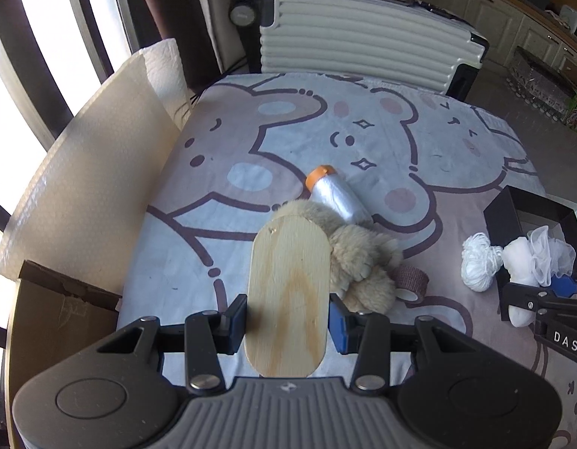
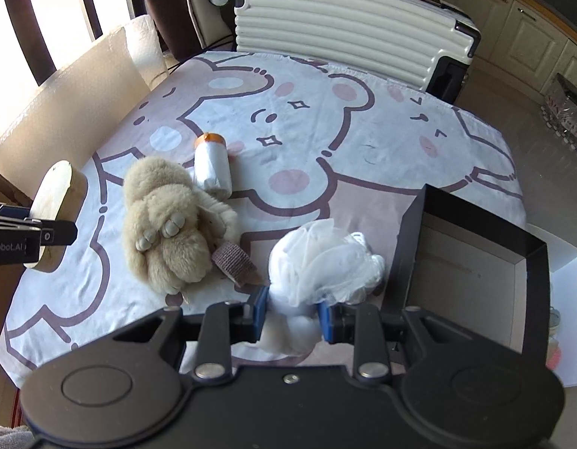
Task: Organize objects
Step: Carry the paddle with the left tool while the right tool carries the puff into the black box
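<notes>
Two bits of writing legible: "DAS" on the arm of the right claw (image 1: 543,295) as seen from the left wrist, and "Robot.AI" on the arm of the left claw (image 2: 52,234) as seen from the right wrist.

Left claw (image 1: 288,318) clamped on an oval wooden board (image 1: 288,292), pads pressing its two long sides; board sticks out ahead of the claw, lifted off the counter (image 1: 198,247).

Right claw (image 2: 292,312) clamped on a white mesh sponge (image 2: 322,258), which bulges ahead of the pads.

Just beyond the board: plush toy (image 2: 168,224) lying on the cartoon-bear cloth (image 2: 325,142), touching a silver roll with orange cap (image 2: 211,166) behind it and a brown tape roll (image 2: 237,263) beside it. White yarn ball (image 1: 477,262) on the cloth near the right claw.

Open black box (image 2: 471,262) just right of the right claw, at the counter's right edge, inside bare.

Far half of the cloth open. Ribbed white suitcase (image 2: 344,22) past the far edge; foam sheet (image 1: 86,172) along the left edge.
</notes>
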Demonstrator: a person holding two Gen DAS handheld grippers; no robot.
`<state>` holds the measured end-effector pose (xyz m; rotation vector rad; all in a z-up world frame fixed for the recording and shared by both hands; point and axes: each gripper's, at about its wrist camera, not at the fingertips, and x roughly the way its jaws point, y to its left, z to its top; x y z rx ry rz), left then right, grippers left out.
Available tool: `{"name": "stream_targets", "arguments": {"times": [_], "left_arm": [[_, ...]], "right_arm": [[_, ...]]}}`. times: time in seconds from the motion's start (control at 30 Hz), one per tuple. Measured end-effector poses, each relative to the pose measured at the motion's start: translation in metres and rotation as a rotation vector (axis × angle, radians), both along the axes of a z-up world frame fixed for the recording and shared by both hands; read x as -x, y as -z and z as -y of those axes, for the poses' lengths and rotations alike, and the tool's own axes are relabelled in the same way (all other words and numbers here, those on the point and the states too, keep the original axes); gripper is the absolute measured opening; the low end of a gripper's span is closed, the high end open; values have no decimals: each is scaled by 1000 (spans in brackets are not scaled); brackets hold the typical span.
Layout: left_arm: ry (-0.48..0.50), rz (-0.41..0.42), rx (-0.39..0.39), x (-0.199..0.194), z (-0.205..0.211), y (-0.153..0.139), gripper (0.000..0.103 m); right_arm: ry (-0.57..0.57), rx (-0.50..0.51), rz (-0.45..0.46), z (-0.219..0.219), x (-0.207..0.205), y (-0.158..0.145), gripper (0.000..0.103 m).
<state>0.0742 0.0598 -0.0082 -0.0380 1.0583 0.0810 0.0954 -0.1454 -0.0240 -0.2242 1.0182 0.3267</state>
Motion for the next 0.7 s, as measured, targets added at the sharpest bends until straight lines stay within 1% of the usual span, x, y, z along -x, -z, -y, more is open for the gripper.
{"name": "stream_targets", "arguments": {"times": [0.33,0.53,0.7], "left_arm": [[32,69,-22,0,24,-39,45],[50,103,-30,0,39,-56,45],[65,120,-38,-1,53,-63,45]], "right_arm": [[57,-60,70,16,4,-46,30],[96,-84,97,27,6,-63,30],[139,-100,115,40,6,-74,30]]}}
